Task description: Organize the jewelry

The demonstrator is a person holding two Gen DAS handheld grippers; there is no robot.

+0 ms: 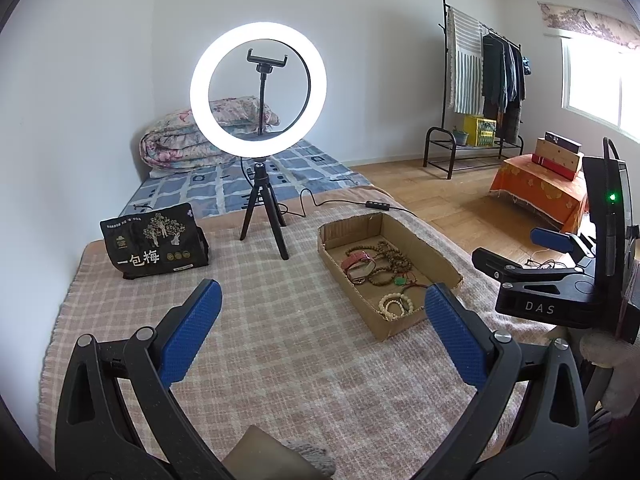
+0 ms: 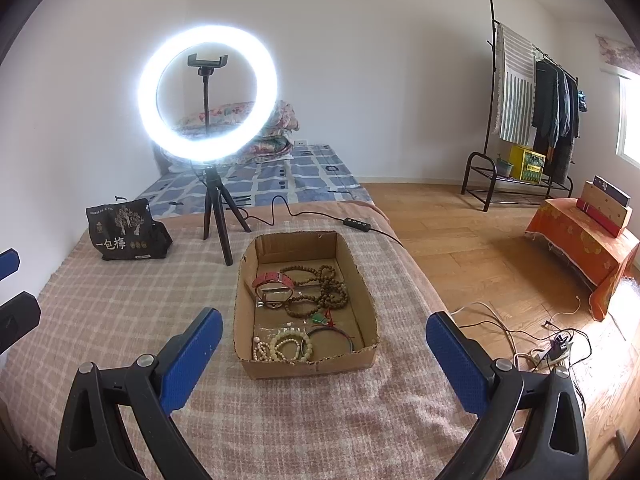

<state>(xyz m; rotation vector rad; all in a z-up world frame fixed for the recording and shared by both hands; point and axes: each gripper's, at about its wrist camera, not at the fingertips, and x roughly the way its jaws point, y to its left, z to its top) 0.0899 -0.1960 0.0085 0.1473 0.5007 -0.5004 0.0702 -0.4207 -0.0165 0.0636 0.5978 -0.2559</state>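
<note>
The cardboard tray point(image 2: 362, 300) of jewelry point(image 2: 308, 300) lies dead ahead of the right gripper point(image 2: 324, 354), long axis running away from it, near end almost between its spread, empty jaws; the left gripper point(image 1: 322, 334), also spread and empty, sits off to the side, probably farther

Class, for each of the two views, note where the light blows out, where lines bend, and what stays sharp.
Left wrist view: the ring light glows evenly, the window blows out, and the clothes rack bows with the fisheye. Right wrist view: the ring light flares to a haloed white, sun glares on the wooden floor, and beads in the cardboard box stay sharp.
</note>
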